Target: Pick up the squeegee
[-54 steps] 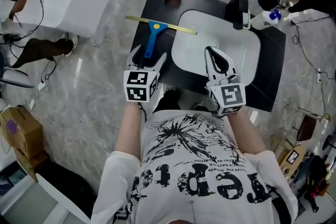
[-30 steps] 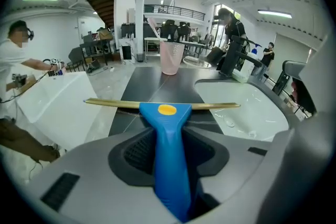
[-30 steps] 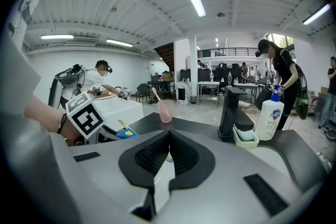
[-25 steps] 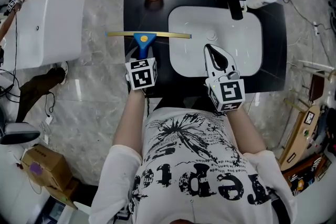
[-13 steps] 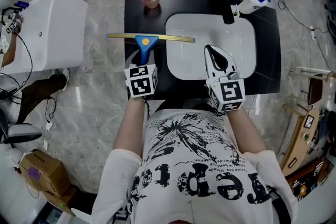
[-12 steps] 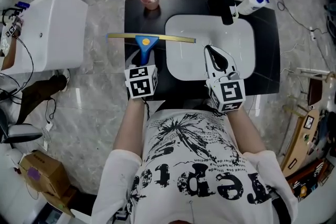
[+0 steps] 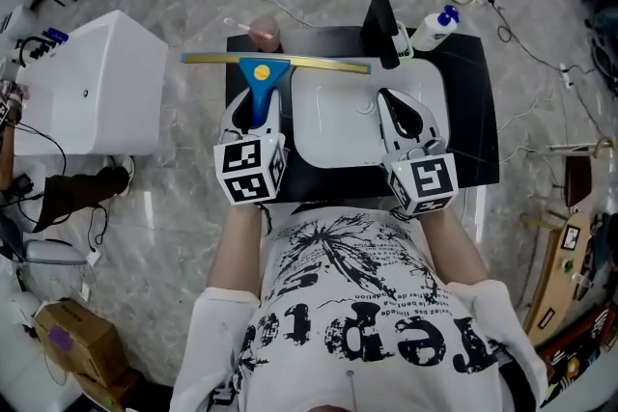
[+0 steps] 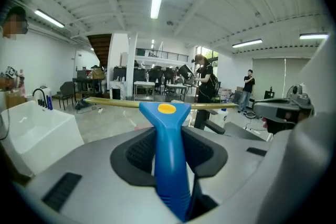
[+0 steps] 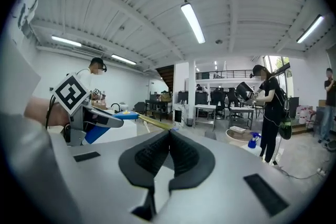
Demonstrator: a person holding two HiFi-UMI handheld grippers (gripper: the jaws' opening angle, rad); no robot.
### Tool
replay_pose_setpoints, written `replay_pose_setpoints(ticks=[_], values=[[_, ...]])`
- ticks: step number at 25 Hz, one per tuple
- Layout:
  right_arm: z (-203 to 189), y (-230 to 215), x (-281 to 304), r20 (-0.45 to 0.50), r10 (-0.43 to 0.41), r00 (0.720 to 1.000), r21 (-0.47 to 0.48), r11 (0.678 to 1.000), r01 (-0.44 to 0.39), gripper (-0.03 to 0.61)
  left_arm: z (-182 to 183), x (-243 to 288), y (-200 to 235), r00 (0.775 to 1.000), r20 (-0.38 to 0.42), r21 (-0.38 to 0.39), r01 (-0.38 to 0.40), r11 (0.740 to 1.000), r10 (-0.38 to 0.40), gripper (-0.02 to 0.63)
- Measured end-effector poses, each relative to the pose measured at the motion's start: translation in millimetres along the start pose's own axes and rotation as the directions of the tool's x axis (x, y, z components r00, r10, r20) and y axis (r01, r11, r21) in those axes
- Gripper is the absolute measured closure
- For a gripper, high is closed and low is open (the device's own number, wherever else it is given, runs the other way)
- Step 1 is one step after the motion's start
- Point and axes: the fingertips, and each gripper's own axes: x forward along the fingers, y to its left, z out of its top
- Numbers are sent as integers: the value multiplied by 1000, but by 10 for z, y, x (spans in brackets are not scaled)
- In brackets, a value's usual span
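Observation:
The squeegee has a blue handle (image 7: 257, 95) and a long brass-coloured blade (image 7: 309, 64). My left gripper (image 7: 253, 114) is shut on the handle and holds the squeegee up above the black counter (image 7: 473, 111), blade level and pointing away from me. In the left gripper view the handle (image 8: 169, 160) runs up between the dark pads (image 8: 137, 157) to the blade (image 8: 110, 102). My right gripper (image 7: 394, 103) hangs over the white sink (image 7: 338, 135), shut with nothing in it; its pads (image 9: 157, 157) meet. From the right gripper view the squeegee (image 9: 126, 112) shows at the left.
A black faucet (image 7: 379, 19) stands at the sink's far edge, with a spray bottle (image 7: 432, 27) to its right. A pink cup (image 7: 266, 32) sits at the counter's far left corner. A white cabinet (image 7: 87, 96) stands on the floor to the left. People stand far off.
The left gripper closed on the squeegee handle and lifted it off the counter. Both grippers have risen, and the counter now looks smaller and lower beneath them.

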Motion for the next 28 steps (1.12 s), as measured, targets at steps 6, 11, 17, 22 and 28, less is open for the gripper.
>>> replay_pose_setpoints(ticks=[6, 11, 17, 22, 28], values=[[470, -284, -240, 114, -22, 993, -37, 999, 27, 563, 730, -199, -388, 985, 169, 46, 24, 999, -31, 468], [782, -484, -407, 200, -31, 979, -60, 997, 44, 563, 1216, -368, -660, 951, 298, 96, 51, 994, -78, 468], [1009, -602, -579, 257, -23, 966, -97, 994, 50, 565, 1459, -535, -876, 923, 374, 146, 39, 989, -91, 468], [1032, -640, -691, 268, 0, 963, -122, 992, 34, 566, 1430, -554, -1023, 922, 375, 143, 42, 989, -93, 468], [966, -659, -748, 252, 25, 967, -126, 992, 7, 566, 1341, -539, -1115, 931, 356, 133, 40, 990, -86, 468]])
